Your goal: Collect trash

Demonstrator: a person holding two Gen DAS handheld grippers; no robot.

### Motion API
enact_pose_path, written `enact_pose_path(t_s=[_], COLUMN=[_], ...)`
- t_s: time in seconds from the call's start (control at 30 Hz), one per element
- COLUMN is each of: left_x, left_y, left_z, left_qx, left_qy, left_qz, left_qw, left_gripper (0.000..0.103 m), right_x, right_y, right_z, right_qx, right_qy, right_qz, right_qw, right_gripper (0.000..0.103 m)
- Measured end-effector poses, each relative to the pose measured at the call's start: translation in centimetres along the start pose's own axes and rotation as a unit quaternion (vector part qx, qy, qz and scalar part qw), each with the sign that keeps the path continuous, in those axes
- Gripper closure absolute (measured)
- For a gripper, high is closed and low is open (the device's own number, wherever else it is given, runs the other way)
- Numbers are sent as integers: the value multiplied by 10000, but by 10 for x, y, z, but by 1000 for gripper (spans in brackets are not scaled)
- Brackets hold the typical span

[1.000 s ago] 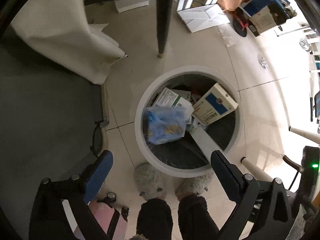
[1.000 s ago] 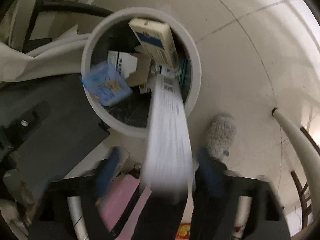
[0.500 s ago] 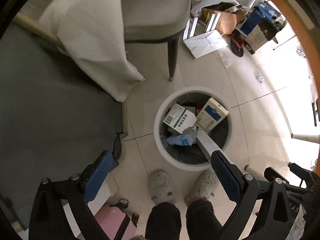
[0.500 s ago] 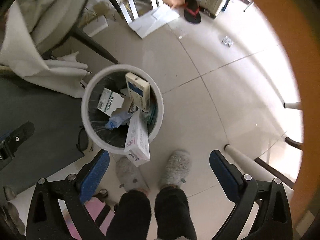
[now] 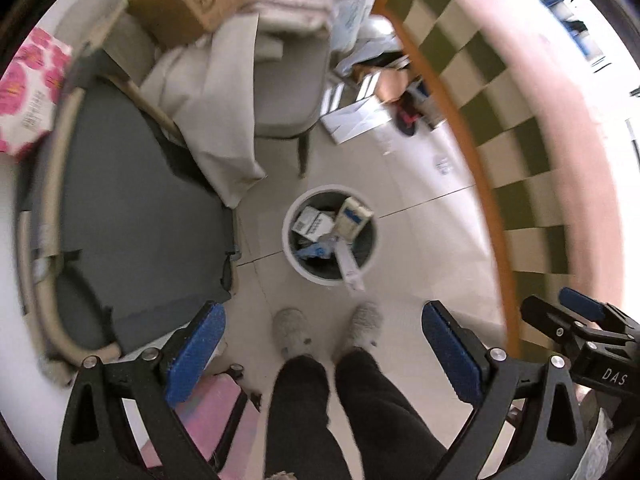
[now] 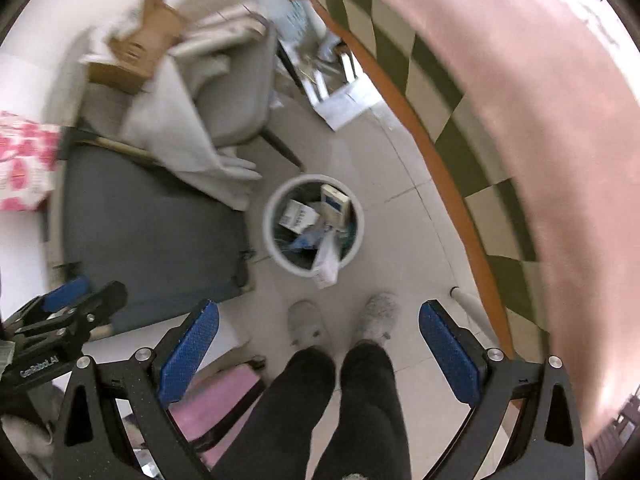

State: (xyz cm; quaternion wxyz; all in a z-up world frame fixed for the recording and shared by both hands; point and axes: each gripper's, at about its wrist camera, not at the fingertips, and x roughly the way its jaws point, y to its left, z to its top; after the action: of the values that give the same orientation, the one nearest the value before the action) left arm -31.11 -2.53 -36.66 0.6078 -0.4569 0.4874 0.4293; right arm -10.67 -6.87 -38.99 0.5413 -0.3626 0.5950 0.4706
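Observation:
A round white trash bin (image 5: 289,249) stands on the tiled floor far below me; it also shows in the right wrist view (image 6: 271,240). It holds several cartons, a crumpled blue bag (image 5: 314,251) and a long white box (image 5: 349,266) that leans out over its near rim, also seen in the right wrist view (image 6: 326,262). My left gripper (image 5: 322,354) is open and empty, high above the bin. My right gripper (image 6: 318,354) is open and empty too, at the same height. Each gripper shows at the edge of the other's view.
The person's legs and grey slippers (image 5: 290,332) stand just in front of the bin. A dark grey mat (image 5: 132,216) lies to the left. A chair with white cloth (image 5: 224,92) and a cardboard box (image 5: 192,0) stand behind. A pink and checkered table edge (image 5: 532,120) curves along the right.
Both grippers have risen well above the bin, which now looks much smaller. The long white box left the right gripper and now leans in the bin. The table edge has come into view.

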Motion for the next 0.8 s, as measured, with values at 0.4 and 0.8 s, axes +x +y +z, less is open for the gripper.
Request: enact_pose_path(t_s=[0.4,0.8], left_x=[-174,-269], left_y=[-24,-26], left_z=[-19,-41], left_qx=[145,236], left_qy=[-591,-1112], left_qz=[-832,-1292], left_qw=[9947,9851], left_gripper=[2,2], right_x=[-201,-298], right_y=[26,57], right_z=[-25,-45], right_qx=[-370,-675], right_qy=[-604,-904], right_qz=[603,1067], right_qw=[9957,9879], right_gripper=[2,2])
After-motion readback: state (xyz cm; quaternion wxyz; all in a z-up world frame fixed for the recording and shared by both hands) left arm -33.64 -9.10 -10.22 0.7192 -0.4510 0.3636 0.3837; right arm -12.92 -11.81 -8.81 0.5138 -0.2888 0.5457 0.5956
